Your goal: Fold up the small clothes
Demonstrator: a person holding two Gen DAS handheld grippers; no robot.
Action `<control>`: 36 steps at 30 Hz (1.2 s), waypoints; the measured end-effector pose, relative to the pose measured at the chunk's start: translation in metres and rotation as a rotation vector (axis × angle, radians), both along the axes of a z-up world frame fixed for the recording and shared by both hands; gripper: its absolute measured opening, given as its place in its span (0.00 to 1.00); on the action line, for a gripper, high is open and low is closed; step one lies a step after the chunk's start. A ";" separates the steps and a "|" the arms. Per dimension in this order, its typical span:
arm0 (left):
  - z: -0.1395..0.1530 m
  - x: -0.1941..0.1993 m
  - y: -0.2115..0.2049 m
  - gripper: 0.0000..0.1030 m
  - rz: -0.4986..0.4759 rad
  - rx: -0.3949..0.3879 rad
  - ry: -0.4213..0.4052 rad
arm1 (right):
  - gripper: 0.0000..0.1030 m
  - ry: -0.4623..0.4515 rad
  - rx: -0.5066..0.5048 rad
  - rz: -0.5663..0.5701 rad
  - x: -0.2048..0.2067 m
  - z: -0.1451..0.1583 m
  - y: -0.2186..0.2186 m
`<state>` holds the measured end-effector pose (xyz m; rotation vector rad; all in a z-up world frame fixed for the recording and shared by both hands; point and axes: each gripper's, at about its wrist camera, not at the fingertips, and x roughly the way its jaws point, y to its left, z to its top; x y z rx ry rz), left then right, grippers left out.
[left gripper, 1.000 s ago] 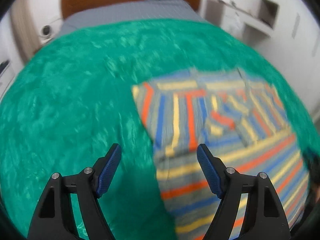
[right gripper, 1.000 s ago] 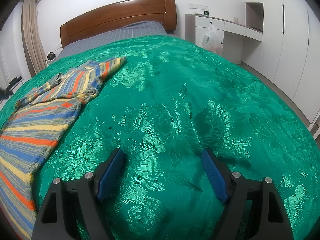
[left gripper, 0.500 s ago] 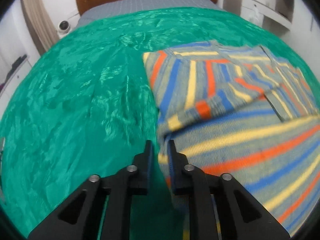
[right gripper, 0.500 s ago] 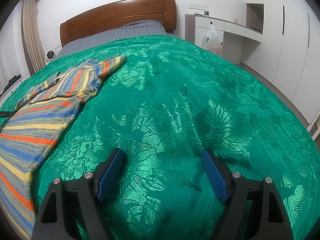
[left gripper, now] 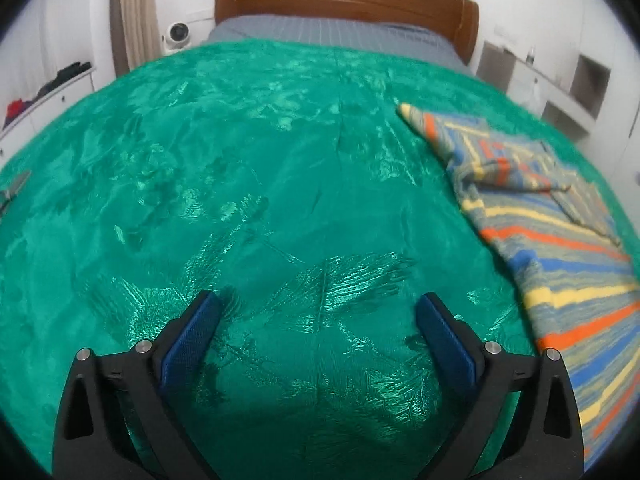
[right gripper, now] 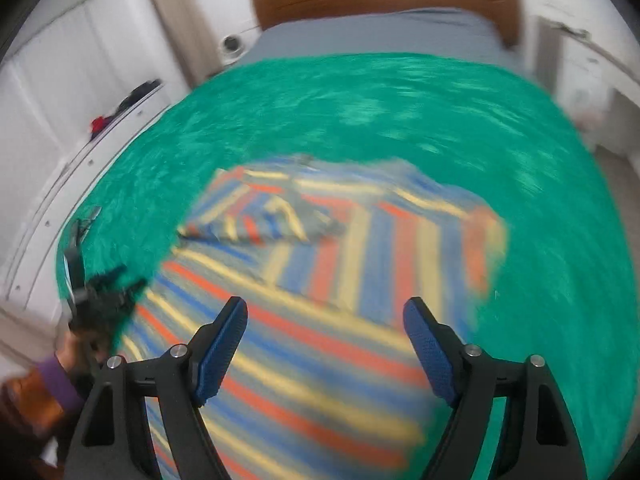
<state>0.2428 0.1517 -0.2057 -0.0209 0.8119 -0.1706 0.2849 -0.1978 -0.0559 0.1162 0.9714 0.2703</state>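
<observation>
A striped garment (left gripper: 560, 240) in blue, orange, yellow and grey lies flat on the green bedspread (left gripper: 260, 200), with one sleeve folded across its upper part. In the left wrist view it lies at the right edge. My left gripper (left gripper: 318, 332) is open and empty over bare bedspread, left of the garment. In the right wrist view, which is blurred, the garment (right gripper: 340, 280) fills the middle. My right gripper (right gripper: 326, 340) is open and empty just above the garment's lower body. The left gripper also shows in the right wrist view (right gripper: 100, 296), off the garment's left edge.
A wooden headboard (left gripper: 348, 4) and grey sheet (left gripper: 332, 36) are at the far end of the bed. A white dresser (left gripper: 44, 100) stands on the left. White shelves (left gripper: 560, 80) stand on the right. A small round white device (left gripper: 176, 34) sits beside the bed.
My left gripper, shut on the garment's edge half a second ago, has opened and moved left off the garment. My right gripper has swung left from bare bedspread to over the garment.
</observation>
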 end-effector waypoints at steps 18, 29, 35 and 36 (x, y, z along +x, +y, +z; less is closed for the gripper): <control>-0.002 -0.008 0.002 0.96 -0.002 -0.008 -0.046 | 0.01 0.026 -0.127 0.362 0.069 -0.051 0.069; -0.003 -0.008 0.000 0.98 0.011 0.030 -0.045 | 0.15 0.073 -0.323 0.341 -0.012 -0.081 0.016; -0.003 -0.008 0.000 0.98 0.013 0.035 -0.047 | 0.44 0.042 -0.082 0.162 -0.015 -0.059 -0.017; -0.003 -0.008 0.000 0.98 0.013 0.035 -0.048 | 0.44 0.067 -0.012 0.116 -0.009 -0.059 -0.024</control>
